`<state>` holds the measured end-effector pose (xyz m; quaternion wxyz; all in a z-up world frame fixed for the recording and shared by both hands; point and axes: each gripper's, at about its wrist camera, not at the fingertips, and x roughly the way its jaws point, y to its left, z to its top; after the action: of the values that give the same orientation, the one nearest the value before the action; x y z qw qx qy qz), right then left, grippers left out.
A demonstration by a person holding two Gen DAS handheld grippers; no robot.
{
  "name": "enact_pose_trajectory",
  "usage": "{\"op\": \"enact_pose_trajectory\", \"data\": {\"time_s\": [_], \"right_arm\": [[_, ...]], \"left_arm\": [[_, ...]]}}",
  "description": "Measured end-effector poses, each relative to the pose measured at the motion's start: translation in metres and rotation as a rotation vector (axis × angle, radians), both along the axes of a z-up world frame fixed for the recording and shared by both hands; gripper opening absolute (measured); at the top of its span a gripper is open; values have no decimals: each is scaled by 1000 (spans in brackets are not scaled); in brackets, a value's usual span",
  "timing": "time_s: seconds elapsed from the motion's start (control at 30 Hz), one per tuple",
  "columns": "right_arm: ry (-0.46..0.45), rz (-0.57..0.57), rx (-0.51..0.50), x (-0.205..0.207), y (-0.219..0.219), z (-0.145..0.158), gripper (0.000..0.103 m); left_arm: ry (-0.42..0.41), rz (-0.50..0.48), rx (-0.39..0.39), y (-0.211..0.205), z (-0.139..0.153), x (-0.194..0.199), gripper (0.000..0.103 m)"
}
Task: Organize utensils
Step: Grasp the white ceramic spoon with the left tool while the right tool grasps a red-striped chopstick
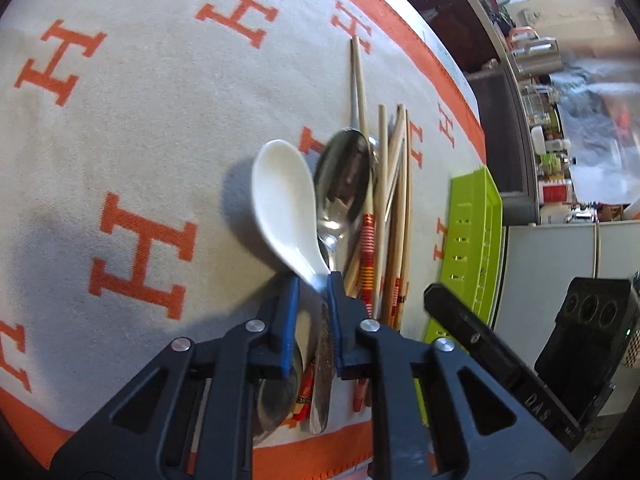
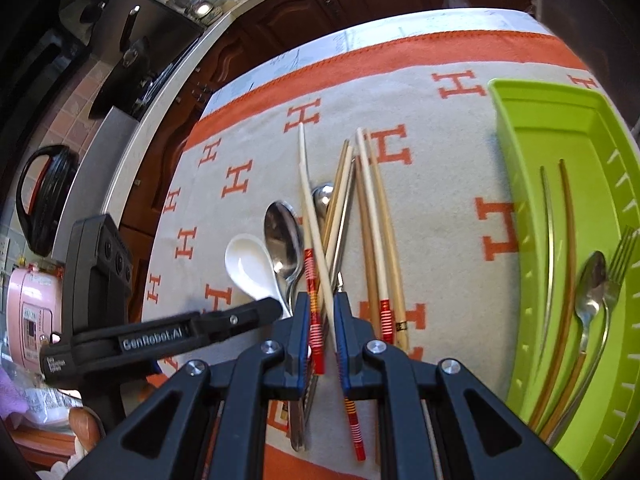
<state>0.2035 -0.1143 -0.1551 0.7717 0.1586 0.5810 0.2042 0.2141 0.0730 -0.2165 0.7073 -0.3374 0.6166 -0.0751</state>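
My left gripper is shut on the handle of a white ceramic spoon, held above the cloth; the spoon and left gripper also show in the right wrist view. Beside it lies a metal spoon against a heap of wooden chopsticks, some with red-striped ends. My right gripper is shut on a long cream chopstick, with a red-striped chopstick also in the narrow gap. The right gripper's black body shows beside the heap.
A green tray at the right holds two slim metal chopsticks, a spoon and a fork; it also shows as the tray. The orange-bordered cloth covers the table. A pink cooker stands beyond the left edge.
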Motion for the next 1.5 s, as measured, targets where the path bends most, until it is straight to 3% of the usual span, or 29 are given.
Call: {"op": "enact_pose_trajectory", "data": {"time_s": [0.2, 0.53, 0.83, 1.03, 1.37, 1.5], "right_arm": [[20, 56, -24, 5, 13, -11, 11], [20, 92, -88, 10, 19, -26, 5], [-68, 150, -170, 1, 35, -20, 4], [-73, 181, -175, -2, 41, -20, 5], [-64, 185, -184, -1, 44, -21, 6], [-57, 180, -188, 0, 43, -22, 6]], "left_arm": [[-17, 21, 64, -2, 4, 4, 3], [-61, -18, 170, 17, 22, -12, 1], [-39, -29, 164, 27, 21, -15, 1], [-20, -34, 154, 23, 15, -12, 2], [-22, -34, 134, 18, 14, -3, 18], [-38, -34, 149, 15, 16, -1, 19]]}}
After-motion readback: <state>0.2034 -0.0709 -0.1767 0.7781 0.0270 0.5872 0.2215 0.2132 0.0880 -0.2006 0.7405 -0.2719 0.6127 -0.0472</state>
